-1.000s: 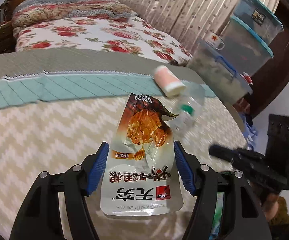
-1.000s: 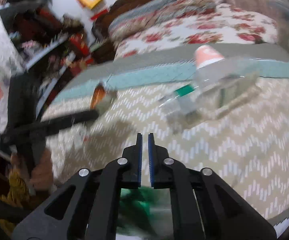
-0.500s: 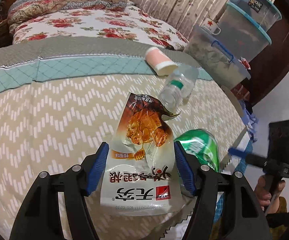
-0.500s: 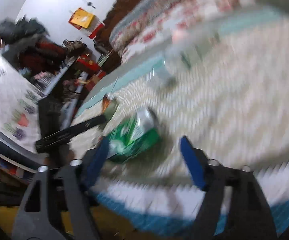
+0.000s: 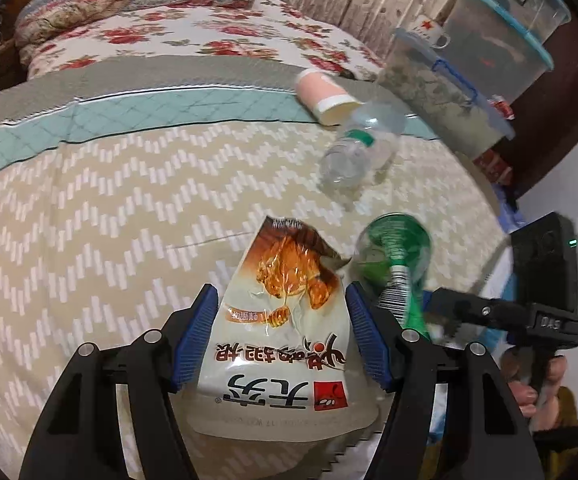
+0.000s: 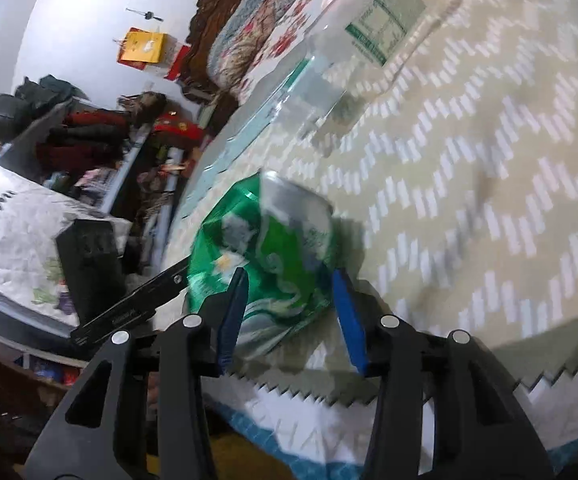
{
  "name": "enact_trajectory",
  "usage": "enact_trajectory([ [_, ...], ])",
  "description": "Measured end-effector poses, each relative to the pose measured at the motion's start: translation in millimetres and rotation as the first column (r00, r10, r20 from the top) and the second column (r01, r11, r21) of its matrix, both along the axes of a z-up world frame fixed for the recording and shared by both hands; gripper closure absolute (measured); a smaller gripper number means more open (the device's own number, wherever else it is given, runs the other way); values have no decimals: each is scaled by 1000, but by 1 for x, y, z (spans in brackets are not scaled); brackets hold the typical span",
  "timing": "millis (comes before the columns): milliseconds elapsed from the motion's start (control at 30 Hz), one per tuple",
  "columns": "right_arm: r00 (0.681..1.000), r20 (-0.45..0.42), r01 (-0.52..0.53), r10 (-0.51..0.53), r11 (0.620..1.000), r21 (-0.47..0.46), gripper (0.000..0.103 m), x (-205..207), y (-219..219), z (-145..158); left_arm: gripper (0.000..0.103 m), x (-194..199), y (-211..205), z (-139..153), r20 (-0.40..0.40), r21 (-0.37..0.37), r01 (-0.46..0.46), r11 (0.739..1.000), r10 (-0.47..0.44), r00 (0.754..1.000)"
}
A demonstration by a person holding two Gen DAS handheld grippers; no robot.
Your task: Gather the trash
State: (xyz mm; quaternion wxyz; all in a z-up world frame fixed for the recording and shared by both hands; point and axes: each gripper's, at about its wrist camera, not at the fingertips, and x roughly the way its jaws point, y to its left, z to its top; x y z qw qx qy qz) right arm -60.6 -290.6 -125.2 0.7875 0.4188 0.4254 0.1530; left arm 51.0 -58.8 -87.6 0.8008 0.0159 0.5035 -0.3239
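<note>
While my left gripper [image 5: 281, 332] clamps the snack bag [image 5: 285, 320] at lower centre over the bed [image 5: 89, 220], my right gripper's [image 6: 291, 312] jaws are closing around the green can [image 6: 265, 248], centre frame.

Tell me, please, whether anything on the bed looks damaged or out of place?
Yes. Trash lies on the bedspread: a paper cup and clear bottle on their sides, and a green can lying between the closing right gripper pads. The snack wrapper in the left gripper is torn open.
</note>
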Motion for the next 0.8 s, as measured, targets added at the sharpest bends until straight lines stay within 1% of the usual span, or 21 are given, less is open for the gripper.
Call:
enact_trajectory([
  [67,1000,7,-22,22,1000,-14,48,2,6,3,41,0,-3,-4,1,28,-4,1000,3,1000],
  [100,999,16,-28,28,999,-30,43,4,9,6,41,-1,-4,-7,-16,21,6,1000,-6,1000],
  [133,999,28,-34,36,998,-49,40,4,12,10,41,-2,-4,-9,-25,13,13,1000,-13,1000],
  [267,999,33,-43,44,998,-38,39,6,15,12,41,-7,-6,-10,-2,22,21,1000,-21,1000],
  [333,998,42,-42,45,996,-74,36,13,22,16,41,-10,-7,-9,8,32,17,999,-17,1000],
  [367,998,47,-47,51,994,-96,35,16,25,18,41,-10,-7,-9,17,44,8,999,-8,1000],
  [400,997,51,-53,60,992,-116,33,18,28,20,42,-12,-5,-9,42,77,-14,997,11,999],
  [467,997,48,-61,67,991,-117,27,19,31,20,43,-15,-3,-10,75,110,-31,993,23,997],
  [567,997,49,-53,61,987,-150,20,16,34,22,43,-19,6,-6,104,121,-54,991,41,994],
  [633,996,54,-62,72,983,-172,17,13,37,23,44,-20,13,-3,109,104,-63,993,51,993],
  [733,995,39,-89,97,981,-170,16,13,44,17,44,-18,25,2,65,30,-49,998,47,997],
  [800,995,42,-86,95,978,-188,15,14,48,18,43,-16,30,3,39,2,-51,999,51,998],
])
